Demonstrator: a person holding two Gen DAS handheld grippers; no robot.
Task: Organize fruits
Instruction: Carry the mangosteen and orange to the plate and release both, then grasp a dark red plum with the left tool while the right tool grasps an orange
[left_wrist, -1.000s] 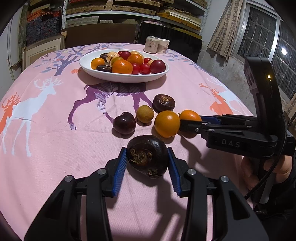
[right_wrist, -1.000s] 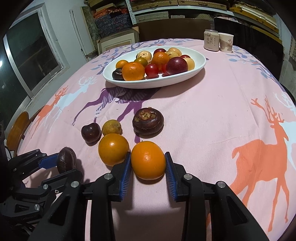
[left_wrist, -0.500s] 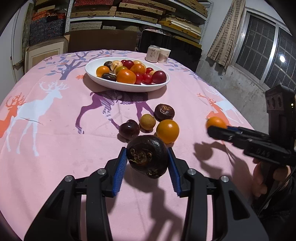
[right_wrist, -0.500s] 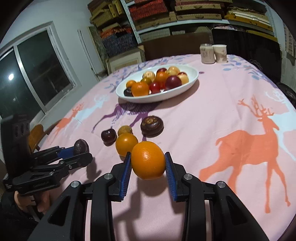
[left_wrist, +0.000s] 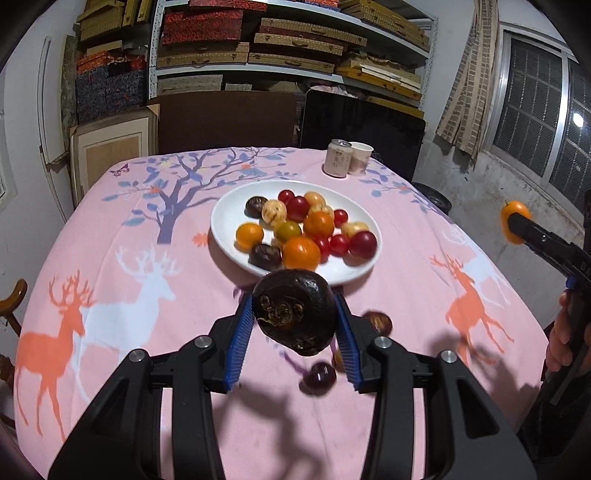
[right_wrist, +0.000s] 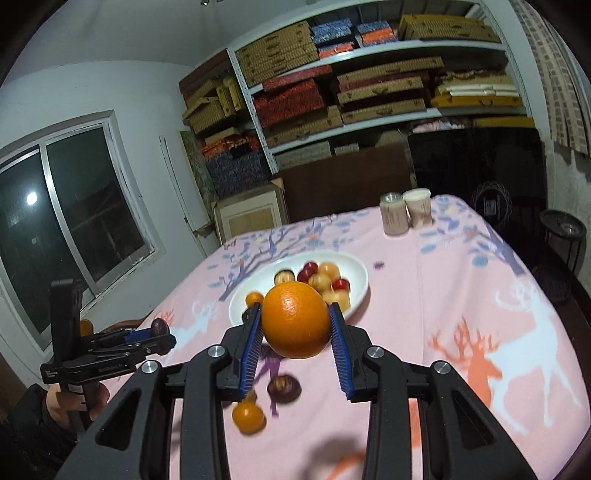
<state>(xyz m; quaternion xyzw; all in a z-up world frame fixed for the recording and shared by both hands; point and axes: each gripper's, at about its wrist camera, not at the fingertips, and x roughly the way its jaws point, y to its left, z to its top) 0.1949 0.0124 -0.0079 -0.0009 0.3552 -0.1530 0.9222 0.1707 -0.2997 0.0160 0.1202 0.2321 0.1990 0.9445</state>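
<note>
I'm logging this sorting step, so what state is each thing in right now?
Left gripper: shut on the dark fruit, off the table.
Right gripper: shut on the orange, off the table.
White plate: on the table, piled with fruit.
Small orange: loose on the tablecloth.
Can: upright, beside the paper cup.
</note>
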